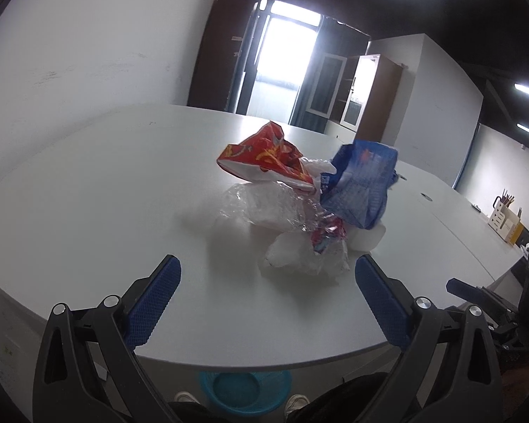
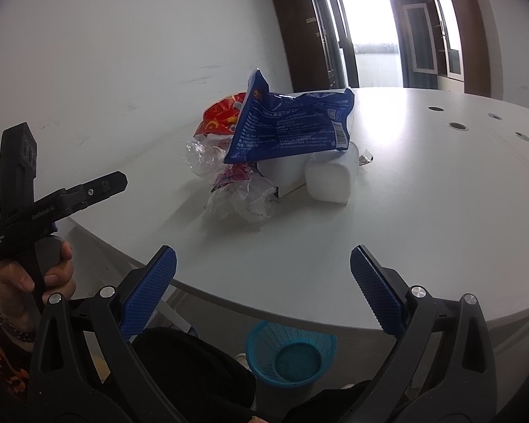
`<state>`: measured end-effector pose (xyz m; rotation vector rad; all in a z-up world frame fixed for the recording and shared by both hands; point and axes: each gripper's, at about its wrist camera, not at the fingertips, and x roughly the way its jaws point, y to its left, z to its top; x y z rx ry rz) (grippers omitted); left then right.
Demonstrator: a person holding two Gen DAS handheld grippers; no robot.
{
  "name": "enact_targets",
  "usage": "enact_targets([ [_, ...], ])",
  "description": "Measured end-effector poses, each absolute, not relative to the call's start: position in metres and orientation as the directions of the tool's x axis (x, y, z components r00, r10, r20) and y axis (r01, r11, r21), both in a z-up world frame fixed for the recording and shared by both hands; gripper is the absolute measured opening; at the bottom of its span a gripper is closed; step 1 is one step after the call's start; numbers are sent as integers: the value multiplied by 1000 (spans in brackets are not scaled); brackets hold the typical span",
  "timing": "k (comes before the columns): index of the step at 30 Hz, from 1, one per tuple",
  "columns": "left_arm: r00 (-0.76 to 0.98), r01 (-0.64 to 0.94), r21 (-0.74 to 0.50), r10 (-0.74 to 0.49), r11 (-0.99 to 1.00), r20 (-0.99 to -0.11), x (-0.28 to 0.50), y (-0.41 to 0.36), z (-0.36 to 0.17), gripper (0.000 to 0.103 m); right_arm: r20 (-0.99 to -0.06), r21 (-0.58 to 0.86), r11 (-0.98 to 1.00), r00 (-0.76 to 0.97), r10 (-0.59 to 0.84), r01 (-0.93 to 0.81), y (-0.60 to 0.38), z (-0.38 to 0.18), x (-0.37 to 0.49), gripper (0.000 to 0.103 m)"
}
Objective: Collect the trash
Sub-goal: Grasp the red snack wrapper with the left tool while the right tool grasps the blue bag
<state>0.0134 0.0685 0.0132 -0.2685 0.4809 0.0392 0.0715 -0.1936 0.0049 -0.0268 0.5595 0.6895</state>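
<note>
A pile of trash lies on the white table (image 1: 88, 194): a red snack bag (image 1: 264, 157), a blue printed bag (image 1: 361, 183), crumpled clear plastic (image 1: 264, 208) and a small red-and-blue wrapper (image 1: 326, 234). In the right wrist view the blue bag (image 2: 292, 123) leans over a white container (image 2: 329, 179), with the red bag (image 2: 222, 114) behind and clear plastic (image 2: 243, 197) in front. My left gripper (image 1: 268, 268) is open and empty just short of the pile. My right gripper (image 2: 262, 259) is open and empty over the table's near edge (image 2: 299, 310).
A blue mesh waste basket (image 2: 291, 356) stands on the floor under the table's near edge, also seen in the left wrist view (image 1: 245, 391). The left hand-held gripper (image 2: 53, 201) shows at left in the right wrist view. A desk organiser (image 1: 504, 218) sits far right.
</note>
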Motion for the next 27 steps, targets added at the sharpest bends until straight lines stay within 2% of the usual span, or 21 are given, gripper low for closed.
enact_targets([
  [7,888,-135,-257,2,957,-460,45,97,24,96,-483,159,791,652,584,-591,-161,23,97,94],
  [11,885,-122,-224,4,967,-465,72,102,34,96,-456,168,799,673,582,-577,-147,34,111,92],
  [19,881,-88,-175,-5,981,-473,123,109,51,96,-499,172,837,686,529,-520,-129,37,147,86],
  [25,862,-65,-145,-18,987,-507,165,111,57,96,-534,176,847,674,510,-501,-112,38,168,74],
  [27,853,-59,-120,-13,991,-522,177,110,55,96,-541,184,848,669,510,-498,-110,38,173,64],
])
